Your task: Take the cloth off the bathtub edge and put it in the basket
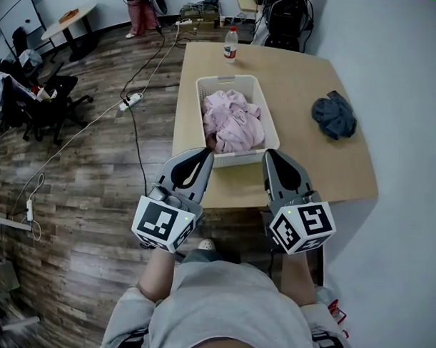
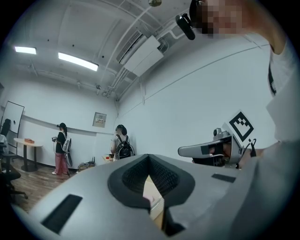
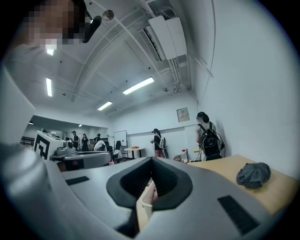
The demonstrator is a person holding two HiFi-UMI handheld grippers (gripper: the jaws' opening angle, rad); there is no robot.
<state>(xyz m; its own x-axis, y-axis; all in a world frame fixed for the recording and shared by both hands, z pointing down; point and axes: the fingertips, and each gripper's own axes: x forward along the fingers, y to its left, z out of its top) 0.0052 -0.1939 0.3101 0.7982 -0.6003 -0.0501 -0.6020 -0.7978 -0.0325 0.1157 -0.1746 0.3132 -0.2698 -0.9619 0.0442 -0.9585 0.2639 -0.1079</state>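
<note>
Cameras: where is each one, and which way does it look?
Head view: on the head, steeply down; table, basket, left tongs, right tongs, forearms.
Left gripper view: on left tongs, level into the room; shut jaws, right tongs.
Right gripper view: on right tongs, level over the table; shut jaws, left tongs.
Shared: grey cloth, in head and right gripper views.

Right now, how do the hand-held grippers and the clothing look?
Both the left hand-held gripper and the right hand-held gripper are grey with tapered jaws, black pads, and a white cube with black square markers. The person wears a light grey top.
</note>
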